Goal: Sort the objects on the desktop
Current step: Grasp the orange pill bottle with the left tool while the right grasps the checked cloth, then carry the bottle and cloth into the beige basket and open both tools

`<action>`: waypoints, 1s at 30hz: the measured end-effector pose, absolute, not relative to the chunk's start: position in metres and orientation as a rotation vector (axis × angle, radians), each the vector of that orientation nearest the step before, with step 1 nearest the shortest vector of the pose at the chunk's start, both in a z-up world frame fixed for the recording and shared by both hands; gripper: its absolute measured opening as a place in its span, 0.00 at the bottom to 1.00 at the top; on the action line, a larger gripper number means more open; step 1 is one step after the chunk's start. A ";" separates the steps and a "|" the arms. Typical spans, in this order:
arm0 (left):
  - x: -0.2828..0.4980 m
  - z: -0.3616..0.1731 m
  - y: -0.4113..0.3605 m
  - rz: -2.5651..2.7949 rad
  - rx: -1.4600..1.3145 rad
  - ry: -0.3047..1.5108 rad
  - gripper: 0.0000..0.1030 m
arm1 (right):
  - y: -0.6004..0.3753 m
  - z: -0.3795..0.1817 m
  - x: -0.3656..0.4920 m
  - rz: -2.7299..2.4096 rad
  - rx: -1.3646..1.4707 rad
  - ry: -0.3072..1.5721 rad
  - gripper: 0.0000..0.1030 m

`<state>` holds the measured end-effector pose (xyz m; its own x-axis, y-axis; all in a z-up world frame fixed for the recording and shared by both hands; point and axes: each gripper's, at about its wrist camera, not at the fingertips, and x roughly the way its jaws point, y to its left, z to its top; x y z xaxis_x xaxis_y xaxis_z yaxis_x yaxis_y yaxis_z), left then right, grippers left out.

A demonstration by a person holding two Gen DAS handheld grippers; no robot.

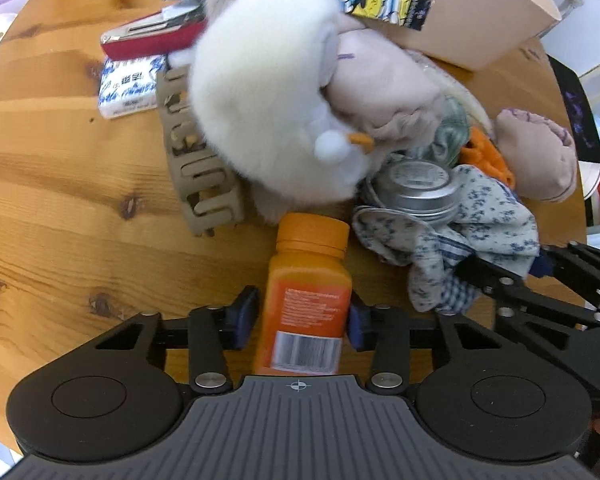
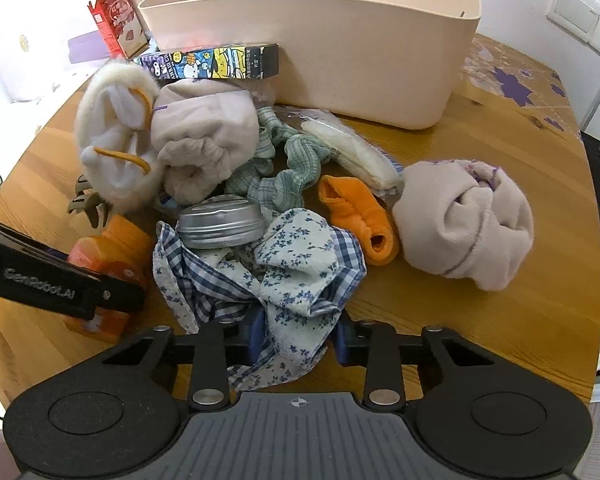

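The round wooden table [image 2: 500, 320] is the biggest thing here. A big peach bin [image 2: 340, 60] stands at its far side. In front of the bin lies a long cartoon box [image 2: 220, 62], and a messy pile of soft things sits nearer.

A fluffy white plush toy [image 1: 260, 100] lies on the left of the pile, next to a rolled beige sock [image 2: 204, 132]. Another beige sock ball [image 2: 464, 224] sits alone on the right. A small orange sock [image 2: 360, 220] lies between that ball and a blue flowery cloth [image 2: 292, 272]. A round silver tin [image 2: 220, 220] rests at the cloth's far edge. A tan hair claw clip [image 1: 196, 168] lies beside the plush toy.

The left gripper [image 1: 304, 316] has its two blue pads squeezed against the sides of an orange bottle [image 1: 304, 292] lying on the table. The right gripper [image 2: 296, 340] pinches the near end of the flowery cloth between its pads.
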<state>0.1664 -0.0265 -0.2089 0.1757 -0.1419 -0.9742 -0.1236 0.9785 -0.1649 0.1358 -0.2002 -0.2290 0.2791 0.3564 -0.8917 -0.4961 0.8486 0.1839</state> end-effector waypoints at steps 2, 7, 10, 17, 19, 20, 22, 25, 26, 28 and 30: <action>0.165 -0.209 -0.026 -0.018 -0.215 1.388 0.39 | -0.204 -0.227 0.134 0.581 -0.132 1.150 0.27; 0.159 -0.207 -0.025 0.004 -0.205 1.376 0.37 | -0.209 -0.218 0.132 0.594 -0.094 1.134 0.06; 0.156 -0.205 -0.023 0.009 -0.204 1.367 0.37 | -0.211 -0.212 0.133 0.620 -0.074 1.122 0.05; 0.151 -0.198 -0.017 0.018 -0.202 1.340 0.37 | -0.208 -0.206 0.129 0.659 -0.097 1.096 0.04; 0.150 -0.194 -0.015 0.012 -0.203 1.327 0.37 | -0.208 -0.202 0.127 0.666 -0.100 1.083 0.04; 0.150 -0.191 -0.015 0.007 -0.204 1.320 0.37 | -0.209 -0.199 0.127 0.670 -0.099 1.076 0.04; 0.148 -0.185 -0.014 0.000 -0.209 1.305 0.37 | -0.211 -0.193 0.126 0.675 -0.098 1.063 0.04; 0.149 -0.178 -0.014 -0.006 -0.215 1.288 0.37 | -0.215 -0.181 0.125 0.677 -0.105 1.040 0.04; 0.148 -0.176 -0.013 -0.006 -0.216 1.282 0.37 | -0.216 -0.177 0.125 0.677 -0.111 1.032 0.04; 0.147 -0.171 -0.011 -0.010 -0.219 1.271 0.37 | -0.220 -0.169 0.125 0.681 -0.115 1.015 0.04; 0.149 -0.167 -0.012 -0.015 -0.226 1.263 0.37 | -0.223 -0.162 0.124 0.680 -0.116 1.001 0.04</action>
